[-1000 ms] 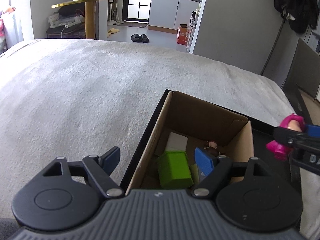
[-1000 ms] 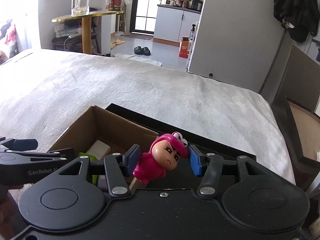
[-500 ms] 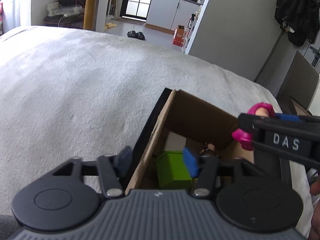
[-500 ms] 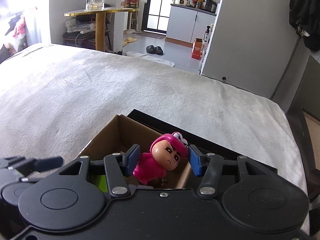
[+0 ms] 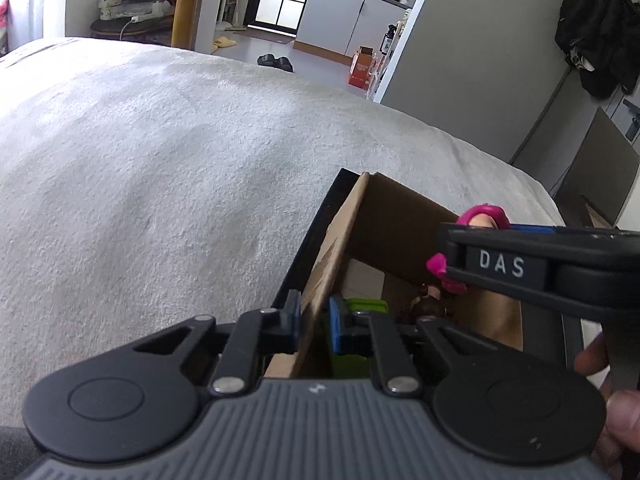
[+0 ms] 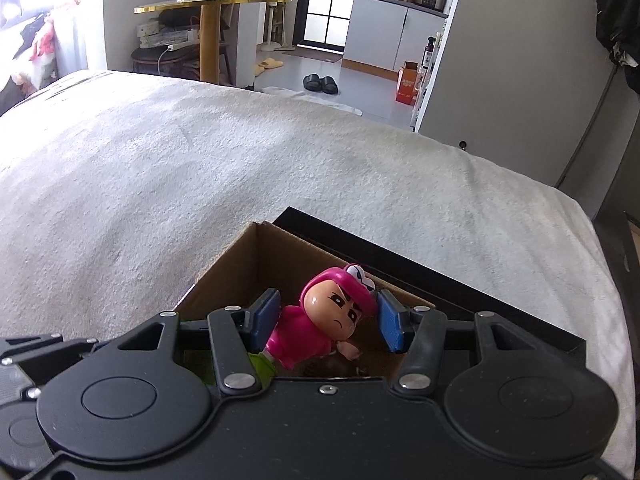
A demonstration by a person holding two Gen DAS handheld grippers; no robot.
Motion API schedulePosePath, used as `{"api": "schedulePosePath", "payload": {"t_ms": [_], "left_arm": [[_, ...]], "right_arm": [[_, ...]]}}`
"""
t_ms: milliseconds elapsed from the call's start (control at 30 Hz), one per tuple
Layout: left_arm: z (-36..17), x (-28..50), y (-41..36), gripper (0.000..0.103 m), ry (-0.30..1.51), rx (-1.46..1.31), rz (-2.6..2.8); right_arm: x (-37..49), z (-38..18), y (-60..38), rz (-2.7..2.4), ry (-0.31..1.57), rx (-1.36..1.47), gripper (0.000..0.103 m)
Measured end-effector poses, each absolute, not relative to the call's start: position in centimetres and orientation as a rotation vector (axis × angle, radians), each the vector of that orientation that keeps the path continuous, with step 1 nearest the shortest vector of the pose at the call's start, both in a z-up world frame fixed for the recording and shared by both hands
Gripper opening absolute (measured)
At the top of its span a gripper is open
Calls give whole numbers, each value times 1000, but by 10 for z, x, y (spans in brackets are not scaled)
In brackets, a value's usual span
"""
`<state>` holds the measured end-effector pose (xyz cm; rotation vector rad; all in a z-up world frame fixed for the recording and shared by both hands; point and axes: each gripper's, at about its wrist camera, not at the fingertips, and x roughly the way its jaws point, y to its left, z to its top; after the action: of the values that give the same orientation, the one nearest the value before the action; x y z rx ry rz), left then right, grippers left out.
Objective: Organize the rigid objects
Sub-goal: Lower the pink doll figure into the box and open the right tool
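Observation:
An open cardboard box (image 5: 400,232) sits on a black lid (image 6: 440,280) on the bed. Inside lie a green block (image 5: 366,306), a white block (image 5: 362,280) and a small brown-haired figure (image 5: 428,306). My left gripper (image 5: 315,326) is shut on the box's left wall, one blue pad outside and one inside. My right gripper (image 6: 328,320) is shut on a pink hooded toy figure (image 6: 304,336), holding it tilted just above the box's opening. In the left wrist view the pink figure (image 5: 484,214) pokes out over the right gripper's black finger (image 5: 520,268).
A white fuzzy blanket (image 5: 180,160) covers the bed around the box. Past the bed's far edge are a gold-topped table (image 6: 208,4), slippers (image 6: 320,82) on the floor and a grey wall (image 6: 520,60). A person's fingers (image 5: 616,420) show at the right edge.
The left jaws have closed from wide open onto the box's left wall. The right gripper has carried the pink figure from beside the box to over its opening.

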<state>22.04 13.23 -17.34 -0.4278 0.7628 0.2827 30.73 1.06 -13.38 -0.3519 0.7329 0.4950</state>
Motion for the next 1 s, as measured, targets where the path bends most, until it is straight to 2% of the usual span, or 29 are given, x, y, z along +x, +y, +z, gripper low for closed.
{"api": "schedulePosePath", "payload": {"t_ms": [167,500,733,1000], "left_arm": [[-175,221,134,13,766,-433,278],[-175,222,132,13,769,-425,282],[-172,222,129,14,775,-414,293],[-163,223,121,19,801,-398,313]], "right_arm": [[309,-135,14,472,727,-355,56],[297,-138,-8,470,749,-341,57],[287,-131,-34,431,745,-275,63],[276,-119,-73,385,739,-186,68]]}}
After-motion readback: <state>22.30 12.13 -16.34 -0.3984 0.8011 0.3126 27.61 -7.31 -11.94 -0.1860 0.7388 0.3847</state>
